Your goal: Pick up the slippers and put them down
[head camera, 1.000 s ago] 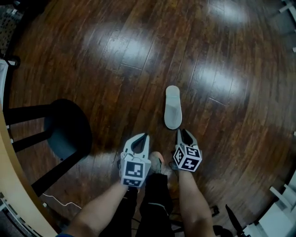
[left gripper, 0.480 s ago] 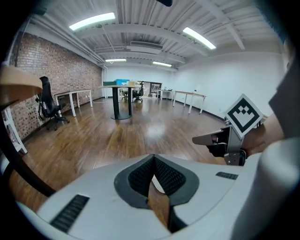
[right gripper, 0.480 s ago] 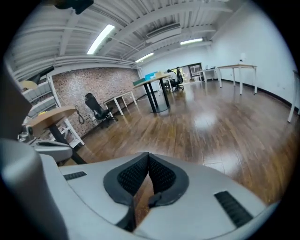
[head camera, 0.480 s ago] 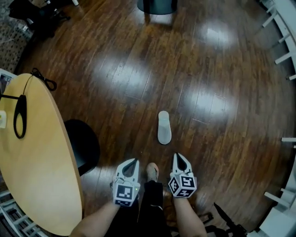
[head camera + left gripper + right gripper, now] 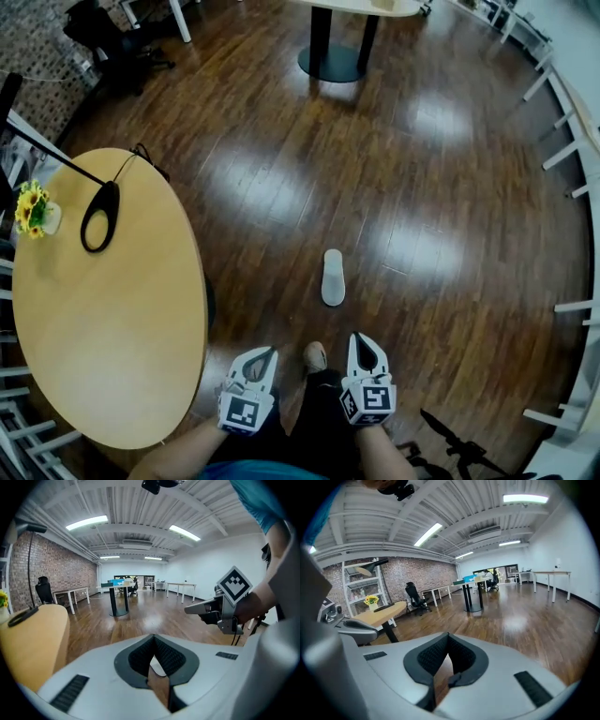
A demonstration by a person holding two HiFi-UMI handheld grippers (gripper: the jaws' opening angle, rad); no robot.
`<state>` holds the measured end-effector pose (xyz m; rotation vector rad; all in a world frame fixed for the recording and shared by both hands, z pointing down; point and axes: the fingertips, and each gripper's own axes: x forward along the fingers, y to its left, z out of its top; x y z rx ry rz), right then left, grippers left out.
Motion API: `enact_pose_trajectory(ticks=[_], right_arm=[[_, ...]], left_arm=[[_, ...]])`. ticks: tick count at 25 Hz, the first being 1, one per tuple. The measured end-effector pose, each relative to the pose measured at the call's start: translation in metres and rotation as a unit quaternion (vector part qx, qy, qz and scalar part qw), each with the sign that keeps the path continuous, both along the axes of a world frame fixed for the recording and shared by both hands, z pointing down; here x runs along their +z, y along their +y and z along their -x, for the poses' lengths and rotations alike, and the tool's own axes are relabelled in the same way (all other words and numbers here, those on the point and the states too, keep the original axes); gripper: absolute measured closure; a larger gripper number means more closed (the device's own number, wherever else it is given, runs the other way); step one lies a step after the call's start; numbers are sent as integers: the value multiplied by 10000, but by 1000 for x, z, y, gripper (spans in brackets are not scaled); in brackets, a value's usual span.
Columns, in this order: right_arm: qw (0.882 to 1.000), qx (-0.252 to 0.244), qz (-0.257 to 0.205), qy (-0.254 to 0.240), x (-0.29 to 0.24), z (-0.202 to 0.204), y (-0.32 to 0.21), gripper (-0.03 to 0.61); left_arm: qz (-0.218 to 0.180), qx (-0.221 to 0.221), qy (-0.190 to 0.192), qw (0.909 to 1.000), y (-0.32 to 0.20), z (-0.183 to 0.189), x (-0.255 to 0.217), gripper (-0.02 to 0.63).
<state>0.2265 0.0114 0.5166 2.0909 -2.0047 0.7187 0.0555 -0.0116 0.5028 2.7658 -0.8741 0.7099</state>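
Both tools are up in front of the person and neither one has anything. The left tool (image 5: 271, 352) is clenched, tips together, nothing caught between them. The right tool (image 5: 357, 337) has just been closing and is pinched tight too, with nothing between its jaws. The slipper (image 5: 333, 277) lies flat on the wood floor (image 5: 487, 309), out ahead of the person's foot (image 5: 315, 355) and well apart from both tools. There's just the one, mind; I can't spot a second anywhere in view. So either the pick-up hasn't begun or this one's already been set down, hard to call from here. What could go wrong? If either tool goes down clamped like this it'll only prod the slipper, and on boards that glossy it'll likely skate away rather than be caught, so the jaws need to open first. The slipper looks thin and soft as well: pinch it at one end and the rest may droop or slip free on the lift. Watch that foot, it's near enough to kick the slipper on a step forward. And the tabletop (image 5: 122, 356) edge sits just beside the left tool, so a bend and reach on that side could clip it.
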Motion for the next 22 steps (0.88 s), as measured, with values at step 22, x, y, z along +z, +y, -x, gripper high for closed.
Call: enact_pose_trajectory(ticks=[22], right_arm=[[9772,-1782,-1157,-3,-258,36,67,577]], left_arm=[[-1017,-1621,857,9778,58,4,-249,607]])
